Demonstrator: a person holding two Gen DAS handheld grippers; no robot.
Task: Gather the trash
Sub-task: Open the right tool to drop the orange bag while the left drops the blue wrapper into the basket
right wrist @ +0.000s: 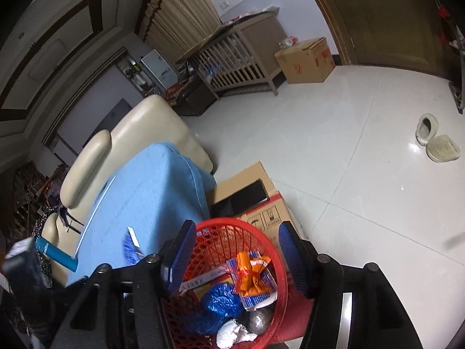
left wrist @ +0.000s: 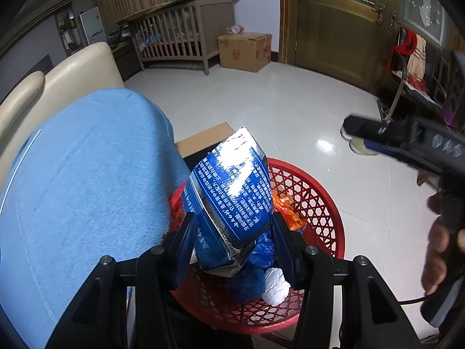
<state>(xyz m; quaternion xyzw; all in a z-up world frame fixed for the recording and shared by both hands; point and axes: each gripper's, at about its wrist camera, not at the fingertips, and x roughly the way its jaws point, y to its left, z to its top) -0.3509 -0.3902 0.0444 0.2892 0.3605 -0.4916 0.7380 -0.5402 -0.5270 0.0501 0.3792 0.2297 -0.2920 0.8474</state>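
Two grippers: left gripper (left wrist: 232,241) and right gripper (right wrist: 235,256), both over the red basket (left wrist: 316,192).
Left jaws: clamped on the blue pouch (left wrist: 232,192), one pad on each side of its lower part.
Pouch axis: long side runs up and away from the jaws, torn silver top highest; the lower end hangs directly above the basket's opening.
Coming move, as I judge it: let the pouch fall straight down; nothing stands between it and the basket.
Right jaws: apart, nothing between the pads; through the gap only the basket rim and its contents show.
Nearer hand: the left, since it already carries the pouch; in the left view the right gripper sits off to the side over the floor (left wrist: 290,110).
Basket contents: orange wrapper (right wrist: 250,273), crumpled blue plastic (right wrist: 223,302), white paper wad (right wrist: 232,334), a flat printed carton (right wrist: 203,282), a dark round lump.
Basket's place: beside the blue-covered cushion (right wrist: 151,192), against a cardboard box (right wrist: 250,180).
Left on the cushion: a small blue-and-white wrapper (right wrist: 132,245), near the right gripper's side.
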